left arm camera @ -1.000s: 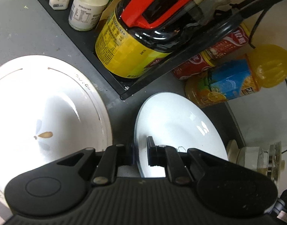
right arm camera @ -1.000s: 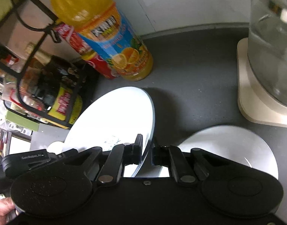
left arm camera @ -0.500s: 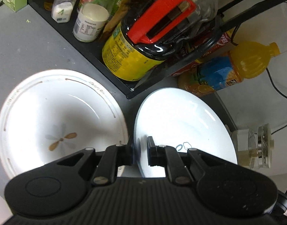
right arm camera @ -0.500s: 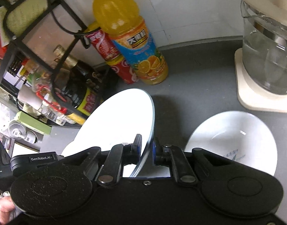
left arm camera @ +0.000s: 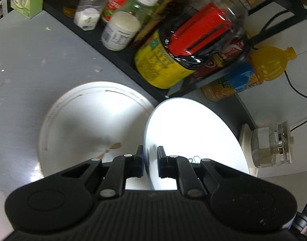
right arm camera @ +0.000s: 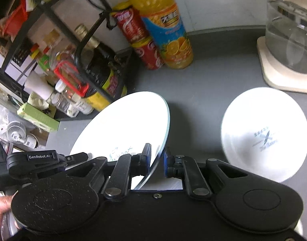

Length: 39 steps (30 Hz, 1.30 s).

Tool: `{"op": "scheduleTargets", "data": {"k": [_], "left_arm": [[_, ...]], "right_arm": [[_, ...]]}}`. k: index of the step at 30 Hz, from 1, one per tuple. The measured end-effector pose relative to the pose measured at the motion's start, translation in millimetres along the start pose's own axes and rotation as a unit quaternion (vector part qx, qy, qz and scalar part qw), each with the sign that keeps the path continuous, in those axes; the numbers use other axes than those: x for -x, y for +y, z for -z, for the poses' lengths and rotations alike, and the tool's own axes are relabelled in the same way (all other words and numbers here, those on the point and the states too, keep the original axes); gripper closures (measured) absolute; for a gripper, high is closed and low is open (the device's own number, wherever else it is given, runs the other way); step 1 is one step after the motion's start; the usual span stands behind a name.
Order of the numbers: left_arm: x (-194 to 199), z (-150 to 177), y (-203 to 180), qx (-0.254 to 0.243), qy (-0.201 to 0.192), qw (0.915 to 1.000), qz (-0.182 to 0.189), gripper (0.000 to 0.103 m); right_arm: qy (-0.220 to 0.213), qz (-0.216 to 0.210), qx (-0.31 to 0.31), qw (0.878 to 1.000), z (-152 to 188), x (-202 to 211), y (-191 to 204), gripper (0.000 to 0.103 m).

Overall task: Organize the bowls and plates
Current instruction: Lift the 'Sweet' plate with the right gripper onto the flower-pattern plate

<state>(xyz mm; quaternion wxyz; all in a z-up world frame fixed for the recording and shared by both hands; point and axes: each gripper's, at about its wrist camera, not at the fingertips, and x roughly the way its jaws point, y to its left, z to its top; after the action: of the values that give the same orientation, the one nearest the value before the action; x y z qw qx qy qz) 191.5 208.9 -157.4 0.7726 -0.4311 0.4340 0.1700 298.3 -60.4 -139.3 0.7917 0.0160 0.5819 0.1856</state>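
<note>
White plate point(left arm camera: 193, 132) near edge hidden behind left claw point(left arm camera: 150, 161).

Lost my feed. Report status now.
Both tongs, left and right, clamped on one white plate, held tilted off counter. Flower plate left, bowl right. Nothing blocking.

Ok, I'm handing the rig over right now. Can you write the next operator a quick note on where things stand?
Left gripper: shut on the rim of the white plate, plate tilted and off the counter.
Right gripper: shut on the opposite rim of the same plate.
Gold-trimmed plate lies flat on the grey counter to the left, beside the condiment rack.
White bowl sits on the counter to the right, near the glass kettle.
Done: plate picked up with both grippers.
Left: set it down, probably on the gold-trimmed plate, then sort the bowl.
</note>
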Motion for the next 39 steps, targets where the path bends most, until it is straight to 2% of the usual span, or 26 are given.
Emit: {"op": "scheduleTargets", "data": {"k": [21,39], "left_arm": [[9.7,-13.9,75.0,0.0,0.017,0.9997,-0.017,0.092],[1.9,-19.0,100.3,-0.012,0.037,0.9989,-0.024,0.092]], "right_arm": [[0.02,0.018,0.014,1.0,45.4,-38.6,64.0,0.09],[0.041,0.052,0.023,0.998,62.8,-62.7,84.1,0.092]]}}
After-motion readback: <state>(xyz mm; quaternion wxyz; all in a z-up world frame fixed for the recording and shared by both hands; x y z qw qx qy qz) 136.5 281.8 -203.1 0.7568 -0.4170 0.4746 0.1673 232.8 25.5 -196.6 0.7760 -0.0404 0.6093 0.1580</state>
